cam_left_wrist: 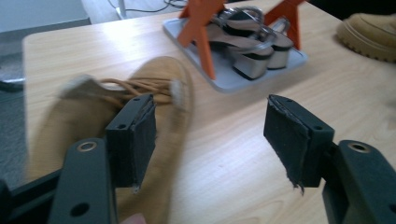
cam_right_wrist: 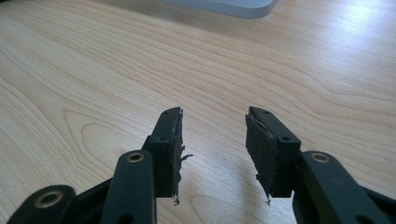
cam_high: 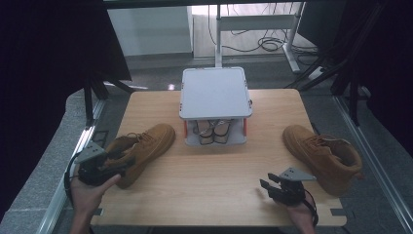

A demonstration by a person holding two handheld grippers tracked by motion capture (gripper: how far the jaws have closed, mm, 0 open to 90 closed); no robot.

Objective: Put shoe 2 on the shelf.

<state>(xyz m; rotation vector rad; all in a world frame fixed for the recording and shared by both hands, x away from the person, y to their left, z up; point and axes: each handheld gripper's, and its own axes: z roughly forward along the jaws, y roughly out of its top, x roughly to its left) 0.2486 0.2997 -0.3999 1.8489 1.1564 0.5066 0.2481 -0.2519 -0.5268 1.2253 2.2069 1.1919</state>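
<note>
- Tan suede boots, two of them, sit on a pale wooden table (cam_high: 214, 180): the left boot (cam_high: 141, 148) lies near the table's left edge, and the right boot (cam_high: 324, 156) sits at the right edge, well apart from it.
- One grey two-level shoe rack (cam_high: 215, 92) stands at the middle of the far side, between the boots; in the left gripper view I count two orange legs on it.
- One pair of grey heeled sandals (cam_high: 213, 130) rests on the rack's lower tray, two shoes side by side.
- I hold two grippers, one in each hand.
- My left gripper (cam_left_wrist: 210, 130) hangs just above the left boot's heel end, jaws spread wide, with nothing between the pads; one pad sits in front of the boot's laces, and I cannot tell whether it touches them.
- My right gripper (cam_right_wrist: 214, 140) hovers low over bare wood near the table's front edge, just beside the right boot, jaws parted to a medium gap and holding nothing.
- Hard to make out: the left boot is blurred in the left gripper view, and its heel is hidden by my gripper from above.
- The rack's top shelf covers much of the sandals from the high view.
- The right boot is cut off at the frame's corner in the left gripper view.
</note>
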